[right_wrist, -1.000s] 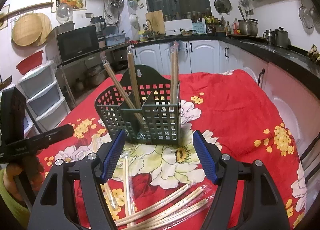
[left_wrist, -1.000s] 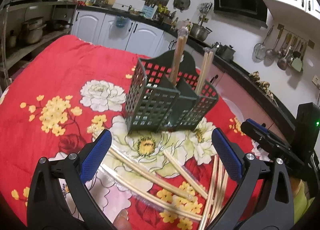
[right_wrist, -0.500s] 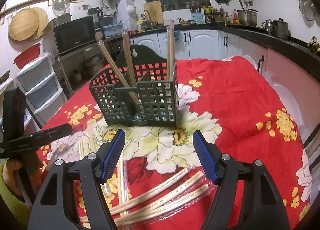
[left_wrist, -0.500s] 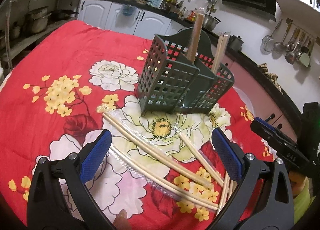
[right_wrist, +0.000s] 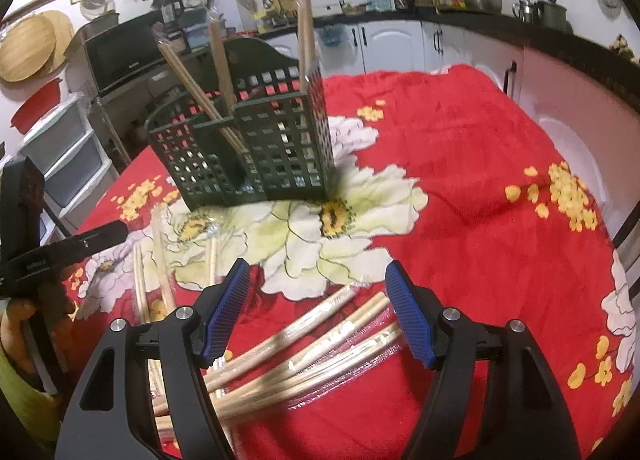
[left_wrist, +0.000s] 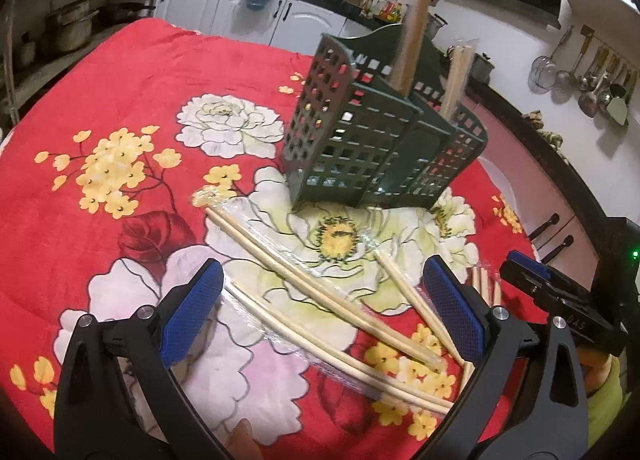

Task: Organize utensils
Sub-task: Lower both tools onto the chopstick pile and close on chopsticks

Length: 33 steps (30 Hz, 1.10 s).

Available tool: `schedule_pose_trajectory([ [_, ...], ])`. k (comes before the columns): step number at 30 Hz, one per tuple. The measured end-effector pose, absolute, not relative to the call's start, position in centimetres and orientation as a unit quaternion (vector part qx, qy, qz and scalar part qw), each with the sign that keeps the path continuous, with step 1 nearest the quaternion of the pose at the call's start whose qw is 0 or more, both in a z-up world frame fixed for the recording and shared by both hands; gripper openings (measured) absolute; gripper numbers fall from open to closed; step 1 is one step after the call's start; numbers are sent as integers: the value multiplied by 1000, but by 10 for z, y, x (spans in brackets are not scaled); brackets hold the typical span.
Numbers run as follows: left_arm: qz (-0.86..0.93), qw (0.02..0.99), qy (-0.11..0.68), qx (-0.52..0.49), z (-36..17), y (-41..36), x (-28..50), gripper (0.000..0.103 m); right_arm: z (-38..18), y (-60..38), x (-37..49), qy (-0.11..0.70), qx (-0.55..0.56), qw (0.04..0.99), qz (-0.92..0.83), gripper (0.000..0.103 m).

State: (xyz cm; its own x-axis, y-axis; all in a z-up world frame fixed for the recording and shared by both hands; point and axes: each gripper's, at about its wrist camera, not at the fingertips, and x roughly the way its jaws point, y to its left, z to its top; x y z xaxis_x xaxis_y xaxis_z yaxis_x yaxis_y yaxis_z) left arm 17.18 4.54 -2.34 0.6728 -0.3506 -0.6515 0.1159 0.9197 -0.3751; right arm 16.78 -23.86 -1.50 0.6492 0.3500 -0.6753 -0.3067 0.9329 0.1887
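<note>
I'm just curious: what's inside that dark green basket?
Wrapped chopstick pairs stand in the green basket, their tops sticking out above the rim. Their lower ends and the basket's floor are mostly hidden behind the grid walls.

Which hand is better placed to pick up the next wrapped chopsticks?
Right, probably. The open right gripper straddles the wrapped chopsticks; the open left gripper hovers over a spread-out pair.
</note>
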Motion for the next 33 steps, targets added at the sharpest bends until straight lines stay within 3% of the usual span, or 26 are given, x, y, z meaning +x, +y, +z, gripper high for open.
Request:
schedule_pose_trajectory([
  [7,-115,896,396,-165,-25,61,186,92,-31,-237,185,423,34,889,174,58],
  [15,-104,884,415,-191,-33,80,207,85,-38,-238,200,446,46,879,162,50],
  [21,-98,873,428,-214,-45,88,219,79,-44,-241,213,461,60,870,161,32],
  [22,-96,872,428,-216,-46,89,221,76,-44,-241,215,462,63,869,163,23],
  [25,-86,873,425,-224,-48,94,228,65,-47,-242,218,462,73,868,169,12],
  [33,-70,876,423,-222,-53,100,239,31,-46,-240,219,450,76,873,170,5],
])
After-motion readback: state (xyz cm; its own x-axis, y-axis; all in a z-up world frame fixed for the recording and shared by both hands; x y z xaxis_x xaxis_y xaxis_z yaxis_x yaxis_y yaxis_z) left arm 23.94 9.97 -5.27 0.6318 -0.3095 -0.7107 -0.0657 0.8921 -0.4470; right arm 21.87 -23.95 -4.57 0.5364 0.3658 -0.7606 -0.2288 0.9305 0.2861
